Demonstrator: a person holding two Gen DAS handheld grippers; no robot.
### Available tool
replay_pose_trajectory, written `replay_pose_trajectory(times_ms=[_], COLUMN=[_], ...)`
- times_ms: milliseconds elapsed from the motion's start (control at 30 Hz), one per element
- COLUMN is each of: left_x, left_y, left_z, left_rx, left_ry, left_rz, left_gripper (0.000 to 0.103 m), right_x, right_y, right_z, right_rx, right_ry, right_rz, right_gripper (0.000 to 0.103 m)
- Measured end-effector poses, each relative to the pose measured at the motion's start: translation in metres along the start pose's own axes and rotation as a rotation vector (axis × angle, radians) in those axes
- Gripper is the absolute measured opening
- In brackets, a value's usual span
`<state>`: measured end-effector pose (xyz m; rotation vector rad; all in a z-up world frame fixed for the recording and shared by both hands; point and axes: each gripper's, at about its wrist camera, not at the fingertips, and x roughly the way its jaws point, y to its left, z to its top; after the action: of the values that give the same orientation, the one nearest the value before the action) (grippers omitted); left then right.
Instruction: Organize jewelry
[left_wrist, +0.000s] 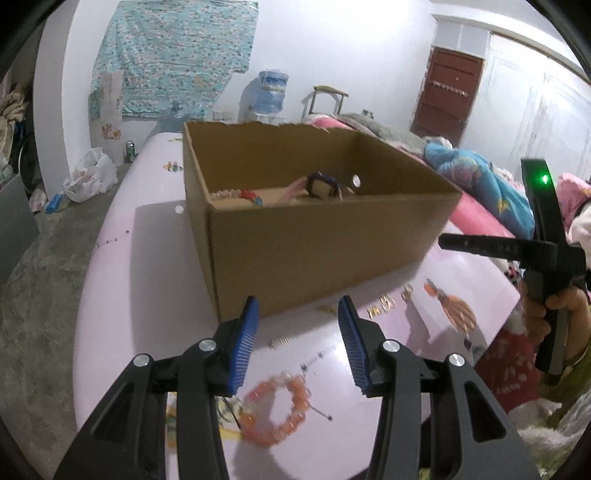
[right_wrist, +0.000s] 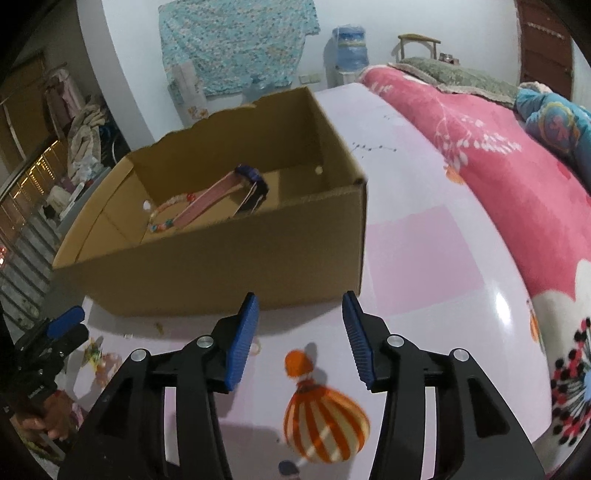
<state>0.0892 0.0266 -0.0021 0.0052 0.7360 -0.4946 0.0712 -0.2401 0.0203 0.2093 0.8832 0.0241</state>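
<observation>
An open cardboard box (left_wrist: 332, 251) stands on the pale pink table (left_wrist: 147, 280). It also shows in the right wrist view (right_wrist: 229, 273) and holds a bead necklace (right_wrist: 164, 218), a pink strap (right_wrist: 210, 199) and a dark blue piece (right_wrist: 253, 177). My left gripper (left_wrist: 297, 336) is open above an orange bead bracelet (left_wrist: 280, 413) on the table. Small gold earrings (left_wrist: 384, 306) lie by the box. My right gripper (right_wrist: 299, 332) is open and empty above the table, over an orange striped balloon picture (right_wrist: 325, 421).
A bed with a pink floral blanket (right_wrist: 517, 206) runs along the table's right side. The right hand-held gripper (left_wrist: 543, 258) shows at the right in the left wrist view. The left one (right_wrist: 48, 354) shows at the lower left in the right wrist view. Floor clutter lies at the left.
</observation>
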Motion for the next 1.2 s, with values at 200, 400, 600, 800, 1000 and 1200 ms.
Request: replay_pose_trajectory(times_ms=[200, 400, 600, 800, 1000, 1200], left_x=[0.018, 0.035, 0.055, 0.069, 0.074, 0.079], left_y=[-0.025, -0.026, -0.016, -0.016, -0.023, -0.030], left_z=[-0.010, -0.007, 0.001, 0.005, 0.010, 0.010], left_rx=[0.097, 0.102, 0.017, -0.028, -0.038, -0.051], left_ry=[0.103, 0.156, 0.212, 0.255, 0.270, 0.280], left_rz=[0.060, 0.139, 0.192, 0.258, 0.301, 0.313], left_gripper=[0.043, 0.043, 0.042, 0.032, 0.025, 0.016], right_x=[-0.001, 0.002, 0.008, 0.015, 0.019, 0.021], right_y=[0.008, 0.008, 0.005, -0.004, -0.008, -0.013], right_z=[-0.028, -0.042, -0.042, -0.040, -0.042, -0.043], right_rx=[0.006, 0.031, 0.048, 0.068, 0.069, 0.081], right_ry=[0.028, 0.049, 0.050, 0.050, 0.048, 0.041], right_rz=[0.048, 0.111, 0.154, 0.177, 0.195, 0.219], right_gripper=[0.046, 0.046, 0.046, 0.046, 0.046, 0.046])
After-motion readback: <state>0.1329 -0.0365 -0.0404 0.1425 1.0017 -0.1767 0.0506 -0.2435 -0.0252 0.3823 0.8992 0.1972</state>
